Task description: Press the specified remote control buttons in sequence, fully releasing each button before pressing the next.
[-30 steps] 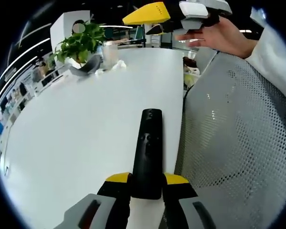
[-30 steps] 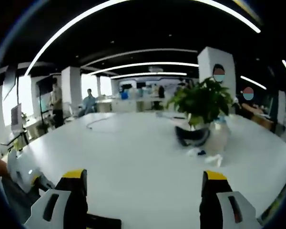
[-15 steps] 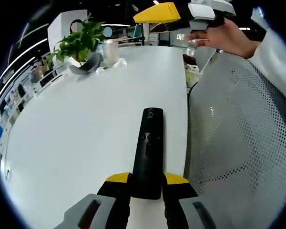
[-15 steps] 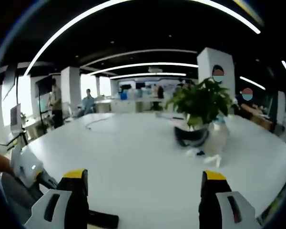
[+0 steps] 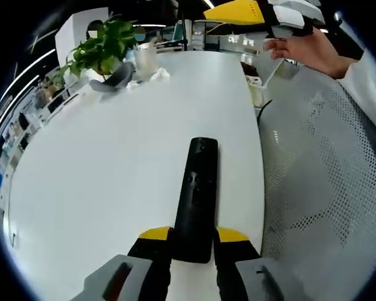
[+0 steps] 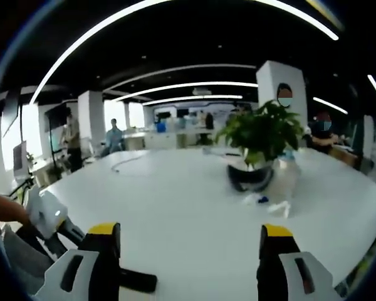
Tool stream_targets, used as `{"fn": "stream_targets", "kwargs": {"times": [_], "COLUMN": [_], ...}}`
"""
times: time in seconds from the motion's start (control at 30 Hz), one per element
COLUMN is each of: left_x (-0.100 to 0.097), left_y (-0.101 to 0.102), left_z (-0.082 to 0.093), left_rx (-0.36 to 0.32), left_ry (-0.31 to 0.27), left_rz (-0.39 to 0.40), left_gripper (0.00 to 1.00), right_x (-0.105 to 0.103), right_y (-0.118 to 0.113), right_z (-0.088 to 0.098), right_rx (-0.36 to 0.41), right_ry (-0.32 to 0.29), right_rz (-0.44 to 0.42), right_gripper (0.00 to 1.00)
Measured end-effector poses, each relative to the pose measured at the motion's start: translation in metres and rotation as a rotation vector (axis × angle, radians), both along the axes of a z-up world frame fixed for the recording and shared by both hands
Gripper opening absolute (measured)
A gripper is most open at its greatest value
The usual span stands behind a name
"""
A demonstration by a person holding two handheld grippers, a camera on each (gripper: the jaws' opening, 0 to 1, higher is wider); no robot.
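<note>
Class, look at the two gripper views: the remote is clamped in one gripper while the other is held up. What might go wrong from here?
1. The left gripper clamps only the near end of the remote; a press farther along may tip it.
2. The remote lies near the table edge by the mesh chair and might slide off.
3. The right gripper is open and aimed at the plant, so the remote may leave its view.
</note>
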State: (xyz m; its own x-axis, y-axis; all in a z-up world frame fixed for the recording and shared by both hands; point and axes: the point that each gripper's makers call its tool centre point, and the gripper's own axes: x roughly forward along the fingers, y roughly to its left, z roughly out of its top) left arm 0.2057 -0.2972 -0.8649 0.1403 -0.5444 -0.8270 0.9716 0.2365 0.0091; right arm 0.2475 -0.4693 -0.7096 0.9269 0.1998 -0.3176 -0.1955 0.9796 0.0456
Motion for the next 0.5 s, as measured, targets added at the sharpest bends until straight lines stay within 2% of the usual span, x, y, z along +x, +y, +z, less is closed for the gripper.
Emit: {"fn": "stream_targets", "kwargs": {"times": [0.5], "left_x": [0.0044], "left_y": [0.0013], "left_z": [0.0000], "left_rx": [-0.001], "left_ry": [0.007], "left_rz": [-0.002], "left_gripper": [0.25], "right_x": [-0.0005], "right_y": [0.0015], "right_z": [-0.0004], "right_rx": [0.006], "right_ry": [0.004], "right_rz": [0.006], "right_gripper": [0.87]}}
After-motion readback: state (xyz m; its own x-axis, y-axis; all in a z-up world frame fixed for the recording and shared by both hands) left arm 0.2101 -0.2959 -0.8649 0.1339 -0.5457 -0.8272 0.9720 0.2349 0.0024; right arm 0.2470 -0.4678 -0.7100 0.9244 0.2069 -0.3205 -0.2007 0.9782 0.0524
